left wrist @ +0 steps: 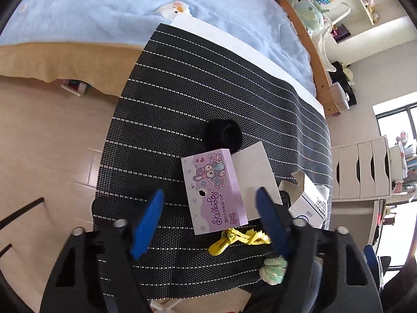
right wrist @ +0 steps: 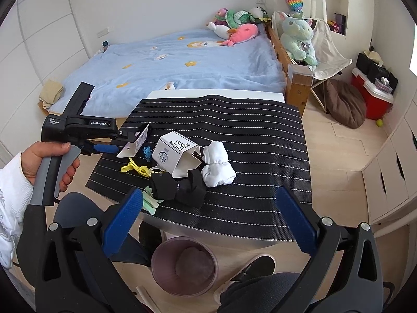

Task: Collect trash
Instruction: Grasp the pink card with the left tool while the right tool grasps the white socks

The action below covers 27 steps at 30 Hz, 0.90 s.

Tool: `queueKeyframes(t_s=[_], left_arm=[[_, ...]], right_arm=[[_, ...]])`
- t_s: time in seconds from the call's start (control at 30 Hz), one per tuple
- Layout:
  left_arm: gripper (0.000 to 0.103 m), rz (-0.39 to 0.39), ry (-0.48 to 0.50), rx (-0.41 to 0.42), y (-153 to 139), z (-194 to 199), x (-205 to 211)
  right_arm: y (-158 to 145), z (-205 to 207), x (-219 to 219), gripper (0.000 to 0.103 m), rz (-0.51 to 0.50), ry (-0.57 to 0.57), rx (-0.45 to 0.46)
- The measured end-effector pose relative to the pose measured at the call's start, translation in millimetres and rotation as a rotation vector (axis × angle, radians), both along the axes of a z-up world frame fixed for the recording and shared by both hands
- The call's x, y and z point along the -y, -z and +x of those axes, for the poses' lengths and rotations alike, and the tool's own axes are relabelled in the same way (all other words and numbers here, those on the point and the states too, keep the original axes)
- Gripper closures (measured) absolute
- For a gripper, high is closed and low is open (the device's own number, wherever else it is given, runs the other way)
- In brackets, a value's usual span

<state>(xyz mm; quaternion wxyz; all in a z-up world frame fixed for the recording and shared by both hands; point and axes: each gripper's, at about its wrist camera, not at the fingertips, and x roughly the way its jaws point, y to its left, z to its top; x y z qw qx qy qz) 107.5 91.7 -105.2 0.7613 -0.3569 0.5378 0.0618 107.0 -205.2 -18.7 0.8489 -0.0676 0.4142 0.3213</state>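
1. Left hand-held gripper [left wrist: 209, 203] points steeply down over the surface [left wrist: 208, 83], which is covered by a black mat with white dotted stripes. Its blue fingers [left wrist: 147, 224] stand partly open, one either side of the purple pencil-cap box [left wrist: 216, 190]; the left finger is clear of the box. Whether the right finger touches the open grey flap cannot be told.
2. In the right wrist view the box [right wrist: 135, 143] sits at the left gripper's tip [right wrist: 130, 142], tilted, flap open; whether it is lifted off the mat is unclear.
3. A person's hand [right wrist: 49, 161] in a white sleeve grips the left handle.
4. Yellow clip [left wrist: 237, 238] lies just at 6 o'clock of the box; black sock roll [left wrist: 224, 133] at 12 o'clock; white cotton-socks carton [left wrist: 310, 203] at 3 o'clock.
5. Right hand-held gripper [right wrist: 208, 214] is wide open and empty, hovering at the near edge of the surface.
6. Pink waste bin [right wrist: 183, 266] stands on the floor below that edge, at 6 o'clock of the mat.
7. White socks [right wrist: 217, 168] lie beside the carton.
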Motion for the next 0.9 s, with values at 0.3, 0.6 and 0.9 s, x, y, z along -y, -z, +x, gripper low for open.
queueKeyframes(t_s=[0.3, 0.6, 0.9], left_arm=[[0.05, -0.021, 0.012, -0.01, 0.4, 0.7, 3.5], [0.063, -0.014, 0.031, 0.023, -0.7, -1.4, 6.4], [0.065, 0.095, 0.106, 0.136, -22.2, -9.1, 17.7]], right_arm=[[1.0, 0.1, -2.9, 0.003, 0.007, -0.009, -0.005], [3.5, 1.6, -2.2, 0.003, 0.006, -0.003, -0.007], [8.4, 14.8, -4.5, 0.003, -0.019, -0.009, -0.01]])
